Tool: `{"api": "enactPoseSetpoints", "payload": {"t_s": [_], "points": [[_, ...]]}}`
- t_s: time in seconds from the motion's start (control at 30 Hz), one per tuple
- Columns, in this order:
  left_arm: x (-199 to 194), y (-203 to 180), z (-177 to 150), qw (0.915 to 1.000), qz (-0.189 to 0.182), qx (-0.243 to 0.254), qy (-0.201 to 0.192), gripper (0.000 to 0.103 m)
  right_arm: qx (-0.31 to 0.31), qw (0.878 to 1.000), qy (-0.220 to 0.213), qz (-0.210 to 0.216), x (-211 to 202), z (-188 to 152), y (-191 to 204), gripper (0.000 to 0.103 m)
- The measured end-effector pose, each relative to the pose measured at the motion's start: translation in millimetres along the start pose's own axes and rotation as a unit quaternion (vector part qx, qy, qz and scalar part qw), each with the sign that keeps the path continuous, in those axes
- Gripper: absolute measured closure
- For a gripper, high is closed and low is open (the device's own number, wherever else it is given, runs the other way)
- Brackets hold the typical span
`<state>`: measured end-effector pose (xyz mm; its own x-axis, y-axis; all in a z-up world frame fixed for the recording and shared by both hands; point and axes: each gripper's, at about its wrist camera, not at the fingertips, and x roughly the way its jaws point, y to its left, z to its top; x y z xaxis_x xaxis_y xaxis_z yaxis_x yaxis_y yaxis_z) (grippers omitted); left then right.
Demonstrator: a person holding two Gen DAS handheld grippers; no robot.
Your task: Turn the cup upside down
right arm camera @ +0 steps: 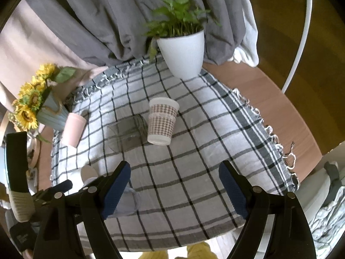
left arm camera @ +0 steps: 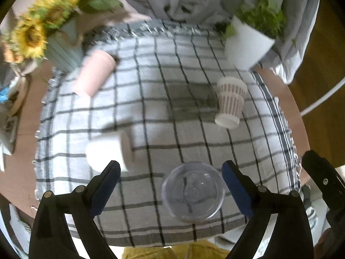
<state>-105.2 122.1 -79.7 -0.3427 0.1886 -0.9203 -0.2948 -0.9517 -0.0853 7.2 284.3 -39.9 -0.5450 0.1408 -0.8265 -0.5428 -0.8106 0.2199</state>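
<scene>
Both grippers hung released over the checked cloth, holding nothing.

The left gripper (left arm camera: 171, 177) stood with its jaws wide apart around a clear cup (left arm camera: 193, 192), which rested on the cloth (left arm camera: 161, 108) near the front edge, not touched by either pad. The right gripper (right arm camera: 174, 181) was likewise spread, with only cloth between its jaws. Further out, a patterned cup (right arm camera: 162, 120) stood mouth-down mid-cloth, a white cup (left arm camera: 110, 153) lay on its side at left, and a pink cup (left arm camera: 94, 75) lay tipped beside the sunflowers (left arm camera: 38, 28). A potted plant (right arm camera: 183, 49) stood at the bench's far edge.
</scene>
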Motion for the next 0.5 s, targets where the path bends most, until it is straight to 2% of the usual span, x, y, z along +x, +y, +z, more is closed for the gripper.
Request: {"api": "enactPoseSetpoints", "payload": {"t_s": [0.27, 0.5], "points": [[-49.4, 19.3, -13.0, 0.9956, 0.036, -0.024, -0.083, 0.001, -0.037, 0.998, -0.040, 0.016, -36.8, -11.9, 18.8, 0.015], [-84.5, 31.5, -37.3, 0.9871, 0.069, -0.032, -0.141, 0.001, -0.068, 0.994, -0.087, 0.027, -67.9, -27.0, 31.9, 0.015]]}}
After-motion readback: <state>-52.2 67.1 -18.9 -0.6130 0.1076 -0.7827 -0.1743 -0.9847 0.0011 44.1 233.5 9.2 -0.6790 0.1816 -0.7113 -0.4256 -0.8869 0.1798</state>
